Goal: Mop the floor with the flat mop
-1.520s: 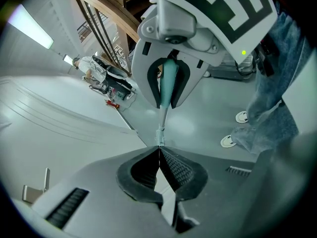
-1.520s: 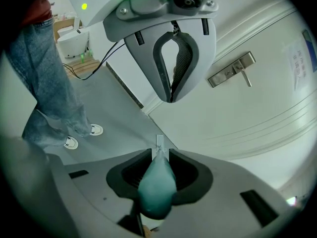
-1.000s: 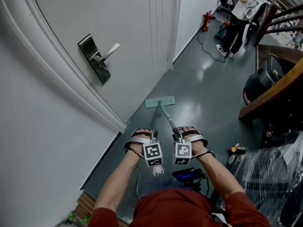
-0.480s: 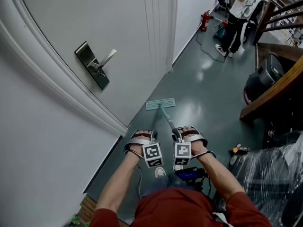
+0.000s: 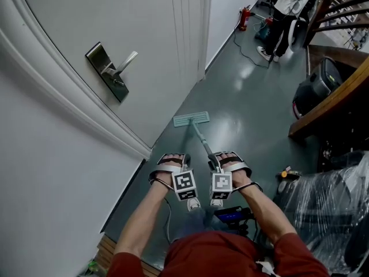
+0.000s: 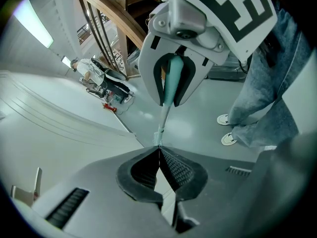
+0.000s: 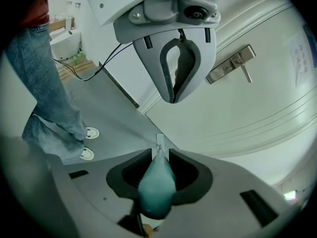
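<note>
The flat mop's pale teal head (image 5: 191, 119) lies on the grey floor close to the base of the white door. Its thin shaft (image 5: 203, 146) slants back toward me. My right gripper (image 5: 217, 165) is shut on the teal mop handle (image 7: 157, 185), which fills the gap between the jaws in the right gripper view. My left gripper (image 5: 177, 167) is beside it, a little to the left, not touching the shaft. Its jaws are shut with nothing between them (image 6: 159, 151). In the left gripper view the right gripper (image 6: 174, 95) faces me, holding the handle (image 6: 171, 81).
A white door with a lever handle (image 5: 109, 68) runs along the left. A person (image 5: 285, 7) stands far down the corridor near a red fire extinguisher (image 5: 244, 17) and a floor cable (image 5: 249, 51). At right are a wooden stair rail (image 5: 337, 91), a black case (image 5: 314, 94) and plastic-wrapped goods (image 5: 326, 206).
Little differs: the head view has shifted slightly, and the mop head keeps about the same place ahead of the grippers. Both grippers hold as before.
</note>
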A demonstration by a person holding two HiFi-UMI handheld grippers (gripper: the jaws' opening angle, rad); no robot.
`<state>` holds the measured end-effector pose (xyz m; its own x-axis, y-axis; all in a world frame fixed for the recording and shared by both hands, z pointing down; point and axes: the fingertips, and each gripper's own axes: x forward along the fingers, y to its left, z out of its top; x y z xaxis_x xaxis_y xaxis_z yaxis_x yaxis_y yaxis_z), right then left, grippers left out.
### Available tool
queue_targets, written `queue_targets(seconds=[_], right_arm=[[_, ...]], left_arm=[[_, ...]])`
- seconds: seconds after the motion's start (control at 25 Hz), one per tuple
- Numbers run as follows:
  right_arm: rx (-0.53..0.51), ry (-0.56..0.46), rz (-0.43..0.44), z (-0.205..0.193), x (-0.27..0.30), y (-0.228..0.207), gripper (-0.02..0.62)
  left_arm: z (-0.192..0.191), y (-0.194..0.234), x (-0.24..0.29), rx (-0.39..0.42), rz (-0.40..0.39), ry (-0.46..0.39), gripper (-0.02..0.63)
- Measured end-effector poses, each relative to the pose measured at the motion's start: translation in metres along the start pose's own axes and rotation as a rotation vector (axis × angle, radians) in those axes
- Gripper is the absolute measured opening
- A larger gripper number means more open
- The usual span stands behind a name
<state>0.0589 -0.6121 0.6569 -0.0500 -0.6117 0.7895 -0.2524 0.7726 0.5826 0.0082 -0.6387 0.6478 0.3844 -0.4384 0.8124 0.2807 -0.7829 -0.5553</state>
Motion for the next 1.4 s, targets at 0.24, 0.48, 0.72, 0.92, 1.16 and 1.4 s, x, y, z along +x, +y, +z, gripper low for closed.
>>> queue_targets(seconds=[0.24, 0.48, 0.72, 0.92, 1.16, 1.4], right_arm=[[0.008, 0.01, 0.007, -0.004, -0.001, 0.008, 0.118], [0.008, 0.009, 0.012, -0.019, -0.019, 0.025, 0.118], [-0.004, -0.003, 0.012, -0.038, -0.042, 0.051, 0.118], [-0.008, -0.007, 0.02, -0.051, -0.063, 0.072, 0.118], [-0.018, -0.02, 0.029, -0.062, -0.091, 0.111, 0.118], [-0.026, -0.011, 0.037, -0.075, -0.121, 0.143, 0.118]], left_arm=[[0.0, -0.01, -0.007, -0.005, 0.009, 0.01, 0.017], [0.02, -0.022, -0.02, -0.004, 0.024, 0.03, 0.017], [0.05, -0.044, -0.031, 0.009, 0.032, 0.041, 0.017], [0.07, -0.065, -0.047, 0.004, 0.038, 0.056, 0.017], [0.089, -0.105, -0.072, -0.021, 0.03, 0.095, 0.017], [0.115, -0.152, -0.098, -0.041, 0.004, 0.098, 0.017]])
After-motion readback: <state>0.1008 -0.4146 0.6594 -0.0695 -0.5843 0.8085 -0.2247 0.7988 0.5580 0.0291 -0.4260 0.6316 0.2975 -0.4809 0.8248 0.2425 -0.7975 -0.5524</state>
